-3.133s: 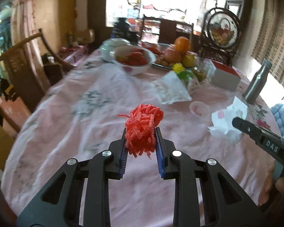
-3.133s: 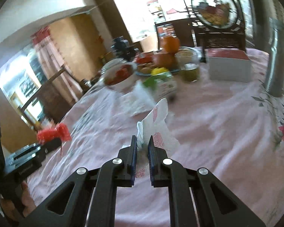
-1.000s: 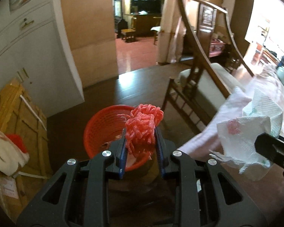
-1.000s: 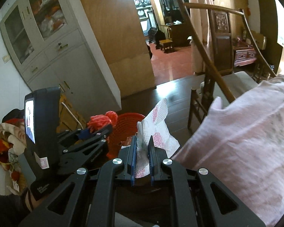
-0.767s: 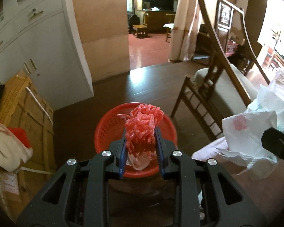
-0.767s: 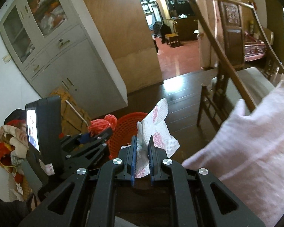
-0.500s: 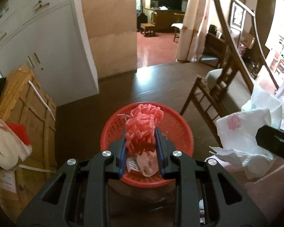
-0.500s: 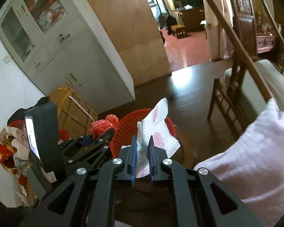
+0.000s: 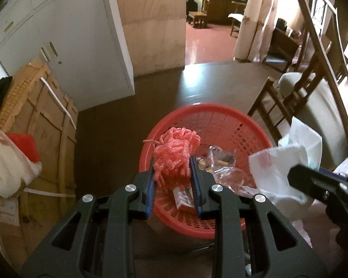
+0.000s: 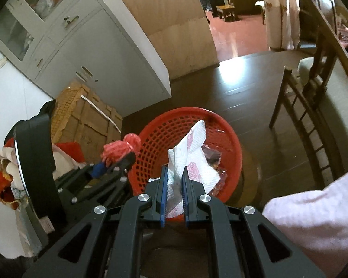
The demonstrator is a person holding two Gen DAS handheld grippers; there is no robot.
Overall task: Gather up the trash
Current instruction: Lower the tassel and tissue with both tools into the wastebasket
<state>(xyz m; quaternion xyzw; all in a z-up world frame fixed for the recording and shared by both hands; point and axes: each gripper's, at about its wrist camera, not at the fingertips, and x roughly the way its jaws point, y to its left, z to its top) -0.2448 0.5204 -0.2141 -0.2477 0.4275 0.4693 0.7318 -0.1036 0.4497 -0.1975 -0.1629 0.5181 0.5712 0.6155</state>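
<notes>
A round red plastic basket (image 9: 220, 120) (image 10: 164, 134) stands on the dark wooden floor, with clear wrappers (image 9: 222, 162) inside it. My left gripper (image 9: 174, 180) is shut on a bunch of red foam netting (image 9: 176, 148) and hangs over the basket's near left rim. In the right wrist view that netting (image 10: 121, 148) shows left of the basket. My right gripper (image 10: 174, 185) is shut on a white paper napkin with pink roses (image 10: 192, 153), held above the basket's near side. The same napkin (image 9: 287, 159) appears at the right of the left wrist view.
A strapped cardboard box (image 9: 41, 120) and a heap of cloth (image 9: 9, 162) stand left of the basket. White cabinets (image 10: 76, 46) line the wall behind. A wooden chair (image 9: 308, 85) and the pink tablecloth's edge (image 10: 313, 220) are on the right.
Both grippers have swung from the table to the floor basket and come down closer over it. The basket now looks larger and sits under both loads. Neither grip has altered.
</notes>
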